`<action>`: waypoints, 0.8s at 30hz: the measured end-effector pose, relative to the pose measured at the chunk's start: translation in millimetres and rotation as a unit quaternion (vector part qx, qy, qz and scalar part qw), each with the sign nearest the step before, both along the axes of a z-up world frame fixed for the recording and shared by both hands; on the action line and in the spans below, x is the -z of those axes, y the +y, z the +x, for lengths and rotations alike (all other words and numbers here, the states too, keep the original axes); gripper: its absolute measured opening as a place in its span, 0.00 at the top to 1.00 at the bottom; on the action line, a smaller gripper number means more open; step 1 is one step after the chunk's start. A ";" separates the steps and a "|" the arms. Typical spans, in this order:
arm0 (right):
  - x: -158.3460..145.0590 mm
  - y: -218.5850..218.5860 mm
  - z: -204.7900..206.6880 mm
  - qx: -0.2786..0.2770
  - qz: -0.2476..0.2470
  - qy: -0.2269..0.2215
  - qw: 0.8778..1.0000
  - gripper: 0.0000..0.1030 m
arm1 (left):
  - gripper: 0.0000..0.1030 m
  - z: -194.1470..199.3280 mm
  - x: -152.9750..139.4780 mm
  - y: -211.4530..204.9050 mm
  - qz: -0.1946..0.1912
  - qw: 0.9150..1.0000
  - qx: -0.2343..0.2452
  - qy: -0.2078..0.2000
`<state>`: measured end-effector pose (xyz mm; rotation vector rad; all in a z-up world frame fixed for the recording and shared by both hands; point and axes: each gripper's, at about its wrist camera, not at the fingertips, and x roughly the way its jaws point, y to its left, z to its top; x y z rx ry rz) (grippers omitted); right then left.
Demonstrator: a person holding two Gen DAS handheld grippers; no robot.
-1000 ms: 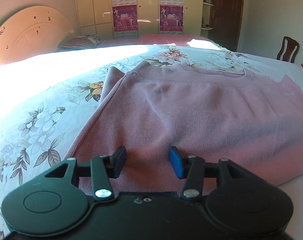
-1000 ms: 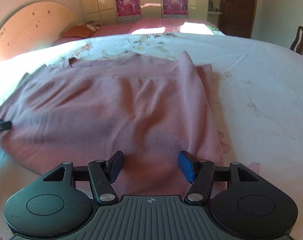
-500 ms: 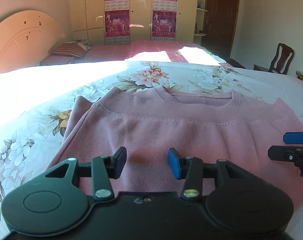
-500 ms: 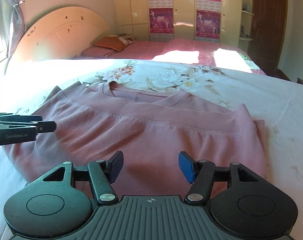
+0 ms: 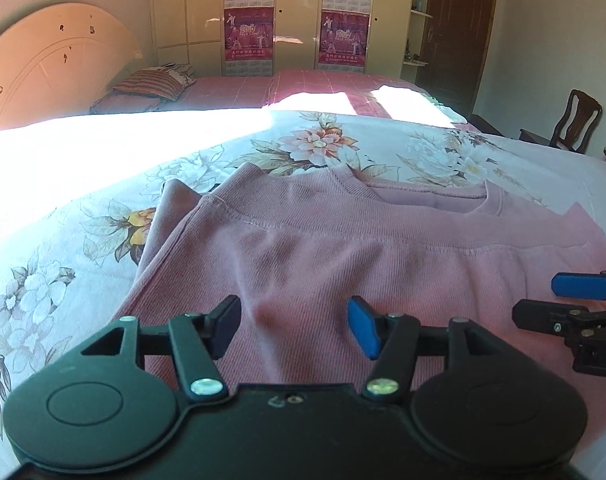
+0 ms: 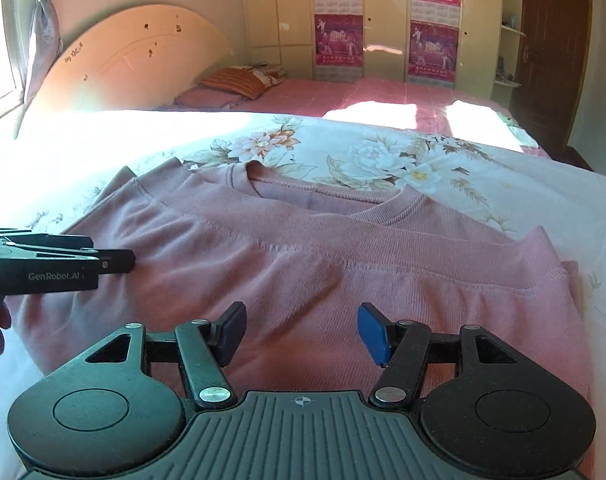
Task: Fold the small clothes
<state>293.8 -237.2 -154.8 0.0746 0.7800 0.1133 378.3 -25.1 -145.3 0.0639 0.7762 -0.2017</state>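
Observation:
A pink knit sweater [image 5: 343,256] [image 6: 323,260] lies on the floral bedsheet, its lower part folded up over the chest and the neckline at the far side. My left gripper [image 5: 293,326] hovers over the near left part of the sweater; its jaws are opening and nothing is between them. It also shows side-on at the left edge of the right wrist view as the left gripper [image 6: 115,262]. My right gripper [image 6: 301,334] stands open above the near right part of the sweater with nothing in it. In the left wrist view the right gripper [image 5: 555,300] shows at the right edge.
The floral bedsheet [image 5: 63,248] spreads all around, in bright sun at the left. Behind are a second bed with a pink cover [image 6: 383,96], a curved headboard [image 6: 135,64], wardrobes with posters [image 5: 343,20], a dark door [image 6: 551,52] and a wooden chair [image 5: 575,124].
Both grippers have drawn back from the sweater toward its near edge, so the neckline now shows. The right gripper swung left into the left wrist view. The left jaws have spread a little.

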 end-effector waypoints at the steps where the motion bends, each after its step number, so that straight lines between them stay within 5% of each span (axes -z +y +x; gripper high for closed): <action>1: -0.3 2.9 2.5 0.001 -0.001 0.000 1.000 0.40 | 0.44 2.3 0.0 -1.0 0.003 1.000 0.000 -0.001; 4: -1.3 10.8 13.3 0.010 -0.013 -0.001 1.000 0.37 | 0.44 12.6 2.0 0.2 0.005 1.000 -0.006 0.000; 7: 1.0 13.8 19.0 0.036 -0.013 -0.002 0.999 0.21 | 0.39 22.1 11.1 4.7 0.008 1.000 -0.008 0.015; 10: 19.2 21.1 26.6 0.041 -0.038 0.046 0.997 0.21 | 0.34 22.6 16.7 11.2 -0.005 1.000 -0.005 0.016; 24: -4.8 52.1 -12.0 0.095 -0.065 0.008 0.993 0.19 | 0.31 7.0 1.7 40.2 -0.026 0.999 0.018 0.027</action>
